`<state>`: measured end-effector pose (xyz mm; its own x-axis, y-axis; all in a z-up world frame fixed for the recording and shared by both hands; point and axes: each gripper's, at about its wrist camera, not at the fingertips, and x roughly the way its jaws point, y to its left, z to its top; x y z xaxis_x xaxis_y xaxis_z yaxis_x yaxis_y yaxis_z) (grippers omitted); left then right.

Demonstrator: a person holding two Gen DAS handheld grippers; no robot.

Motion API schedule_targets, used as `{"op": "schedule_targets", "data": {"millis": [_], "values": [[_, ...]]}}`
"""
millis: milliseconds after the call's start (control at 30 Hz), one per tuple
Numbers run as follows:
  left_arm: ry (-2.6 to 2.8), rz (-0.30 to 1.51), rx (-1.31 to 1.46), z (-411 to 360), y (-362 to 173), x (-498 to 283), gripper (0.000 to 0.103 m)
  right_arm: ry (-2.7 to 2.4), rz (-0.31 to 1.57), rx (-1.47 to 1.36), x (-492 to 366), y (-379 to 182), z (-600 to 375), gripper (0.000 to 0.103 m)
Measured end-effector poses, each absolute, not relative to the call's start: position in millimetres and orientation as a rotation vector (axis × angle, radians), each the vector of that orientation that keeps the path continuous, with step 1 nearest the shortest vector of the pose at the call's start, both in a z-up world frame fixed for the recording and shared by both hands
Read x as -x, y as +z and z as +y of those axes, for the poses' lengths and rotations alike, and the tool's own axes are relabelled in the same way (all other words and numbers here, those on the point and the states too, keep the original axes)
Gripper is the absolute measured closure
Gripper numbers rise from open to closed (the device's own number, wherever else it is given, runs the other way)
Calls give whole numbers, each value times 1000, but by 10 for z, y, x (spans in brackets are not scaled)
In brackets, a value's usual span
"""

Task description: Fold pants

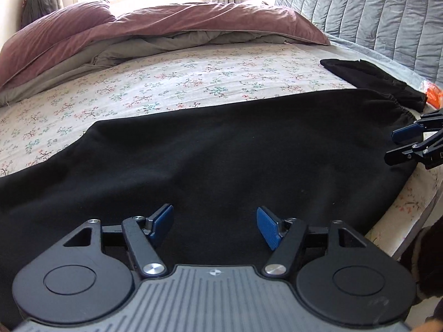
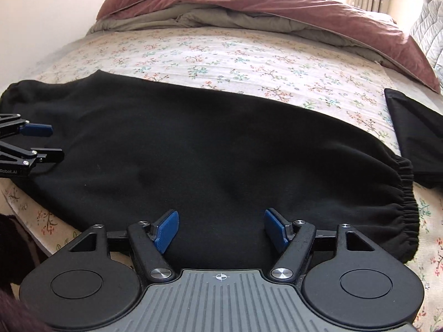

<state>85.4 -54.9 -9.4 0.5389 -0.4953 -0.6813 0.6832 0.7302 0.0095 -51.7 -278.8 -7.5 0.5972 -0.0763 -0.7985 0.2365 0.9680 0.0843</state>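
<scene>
Black pants spread flat across floral-sheeted bed, elastic waistband gathered at right end. Left hand-held gripper above pants' near part, blue pads wide apart, gripping nothing. Right hand-held gripper likewise wide, empty, over near edge by waistband. Second folded black garment just beyond waistband. Mauve duvet heaped at far side of bed.

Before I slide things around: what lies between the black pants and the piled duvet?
Only bare floral sheet between the black pants and the duvet, clearest in the right wrist view.
</scene>
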Motion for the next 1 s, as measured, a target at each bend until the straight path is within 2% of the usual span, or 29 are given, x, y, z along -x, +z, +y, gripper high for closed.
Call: {"op": "schedule_targets", "data": {"millis": [133,333,533,667,733,800,933,967,1000], "values": [[-735,773,-141,-631,-32,-968,14,-246,853,-269,581,181,-3156,20],[-714,813,-5,-881,43,-1031,0,-365,803,-351,539,236,-3761,19],[-707,789,34,-1202,-94,-1038,0,-504,801,-422,757,48,-4276,18],[-718,809,25,-1363,-221,-1074,0,-523,818,-585,938,-149,-4543,18],[-724,796,16,-1406,-235,-1039,0,-504,813,-660,1017,-254,-4620,20],[-735,786,10,-1449,-229,-1035,0,-490,834,-703,1046,-353,-4650,26],[-759,785,2,-1545,-246,-1029,0,-472,869,-621,979,-440,-4535,29],[-762,782,-4,-1569,-251,-1031,0,-474,880,-576,955,-438,-4487,33],[-765,777,-14,-1596,-258,-1028,0,-470,886,-542,932,-437,-4444,43]]}}
